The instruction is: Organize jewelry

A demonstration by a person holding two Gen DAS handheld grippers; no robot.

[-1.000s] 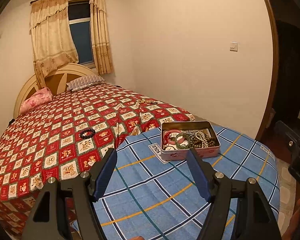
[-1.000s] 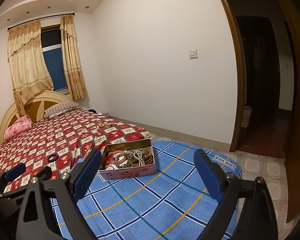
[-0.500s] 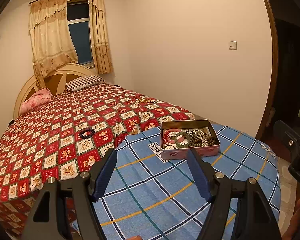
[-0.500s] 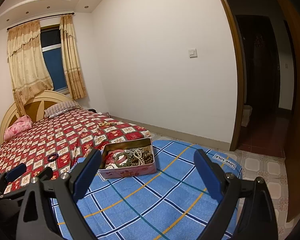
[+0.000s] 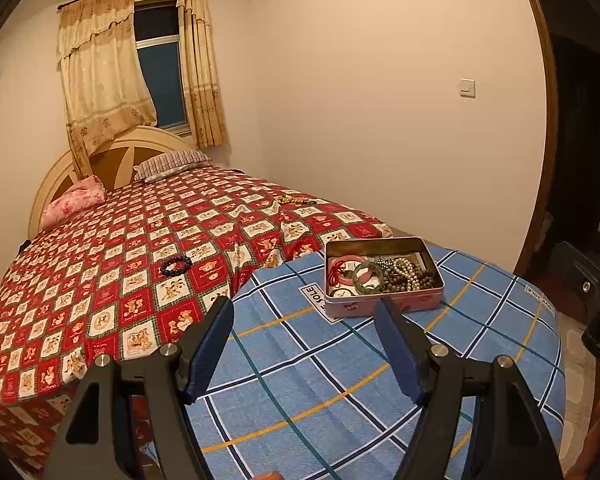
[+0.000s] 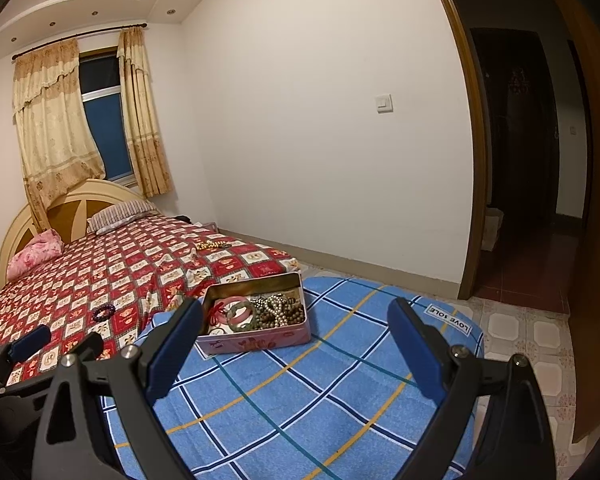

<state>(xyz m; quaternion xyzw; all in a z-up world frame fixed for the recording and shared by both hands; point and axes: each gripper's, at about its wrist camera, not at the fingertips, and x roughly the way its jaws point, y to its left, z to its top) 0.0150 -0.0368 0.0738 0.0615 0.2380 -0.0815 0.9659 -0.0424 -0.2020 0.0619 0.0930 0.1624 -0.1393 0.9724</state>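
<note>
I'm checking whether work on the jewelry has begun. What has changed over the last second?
Nothing has visibly changed. The left gripper and right gripper hang open and empty over the blue blanket, short of the tin of jewelry. The dark bead bracelet lies where it was on the red bedspread.

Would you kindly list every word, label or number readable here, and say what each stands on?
"LOVE SOLE": white label on the blue plaid blanket's far edge, upside down.
"SOLE": second white label, partly under the pink tin.
Printing on the tin's side: too small to read.
</note>
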